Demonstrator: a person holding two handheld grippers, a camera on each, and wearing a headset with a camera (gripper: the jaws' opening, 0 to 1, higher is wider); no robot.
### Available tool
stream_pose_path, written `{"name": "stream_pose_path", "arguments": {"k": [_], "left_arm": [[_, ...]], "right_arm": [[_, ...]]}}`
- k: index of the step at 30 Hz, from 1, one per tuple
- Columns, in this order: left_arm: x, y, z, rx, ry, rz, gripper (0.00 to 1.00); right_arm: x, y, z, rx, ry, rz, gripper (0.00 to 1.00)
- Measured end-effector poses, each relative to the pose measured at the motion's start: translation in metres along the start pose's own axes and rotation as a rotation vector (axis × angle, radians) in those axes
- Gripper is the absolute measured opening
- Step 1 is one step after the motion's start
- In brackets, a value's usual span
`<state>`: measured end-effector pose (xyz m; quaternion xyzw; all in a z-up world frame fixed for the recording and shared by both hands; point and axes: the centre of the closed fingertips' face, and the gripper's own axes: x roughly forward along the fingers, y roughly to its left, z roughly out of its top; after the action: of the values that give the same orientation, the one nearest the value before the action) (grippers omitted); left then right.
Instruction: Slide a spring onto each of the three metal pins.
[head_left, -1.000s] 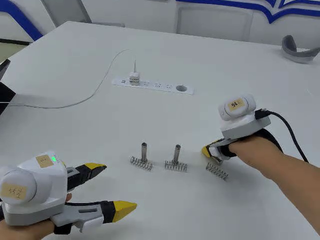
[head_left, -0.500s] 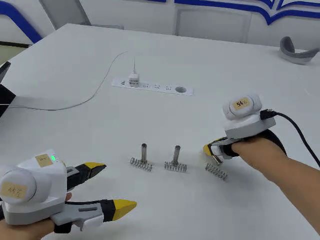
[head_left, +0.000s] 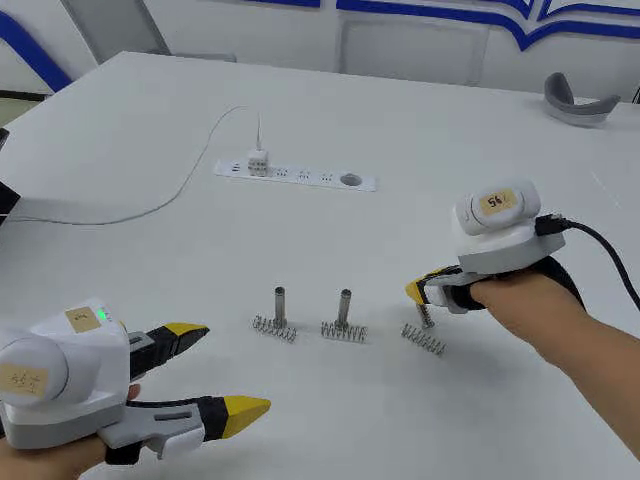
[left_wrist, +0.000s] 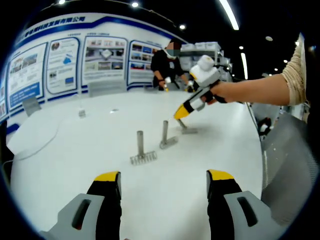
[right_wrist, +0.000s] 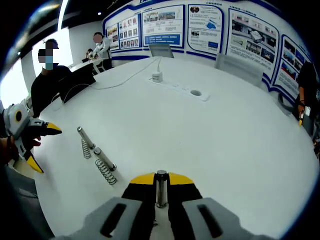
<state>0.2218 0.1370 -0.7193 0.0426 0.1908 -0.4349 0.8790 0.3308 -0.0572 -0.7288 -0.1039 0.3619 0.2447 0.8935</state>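
Note:
Two metal pins (head_left: 280, 302) (head_left: 344, 304) stand upright on the white table (head_left: 420, 160), each with a spring (head_left: 274, 328) (head_left: 343, 332) lying at its foot. My right gripper (head_left: 423, 292) is shut on the third pin (head_left: 426, 316), whose lower end hangs by the third spring (head_left: 423, 341). In the right gripper view that pin (right_wrist: 160, 187) sits between the shut jaws, with the other pins (right_wrist: 84, 135) (right_wrist: 104, 158) to the left. My left gripper (head_left: 222, 370) is open and holds nothing at the near left. Its own view shows both standing pins (left_wrist: 140, 142) (left_wrist: 165, 132) and the right gripper (left_wrist: 181, 112).
A white power strip (head_left: 295, 175) with a plugged adapter and a cable (head_left: 170, 195) lies farther back. A grey curved object (head_left: 575, 100) rests at the far right. People stand beyond the table's edges (right_wrist: 50, 75) (left_wrist: 167, 67).
The right gripper has risen a little, and the pin now shows below its jaws. The left gripper has stayed put; the head camera shifted slightly.

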Motion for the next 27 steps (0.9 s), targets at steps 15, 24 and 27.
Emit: {"name": "stream_pose_path", "arguments": {"k": [15,24,27], "left_arm": [[-0.001,-0.001,0.003,0.009,-0.003,-0.002,0.7],[-0.003,-0.002,0.004,0.013,-0.001,-0.002,0.7],[-0.003,-0.002,0.005,0.015,0.001,-0.002,0.7]], "right_arm": [[-0.012,0.009,0.001,-0.004,-0.06,0.009,0.09],[-0.021,0.011,-0.001,0.003,-0.079,0.011,0.09],[-0.021,0.012,-0.003,0.002,-0.078,0.014,0.09]]}}
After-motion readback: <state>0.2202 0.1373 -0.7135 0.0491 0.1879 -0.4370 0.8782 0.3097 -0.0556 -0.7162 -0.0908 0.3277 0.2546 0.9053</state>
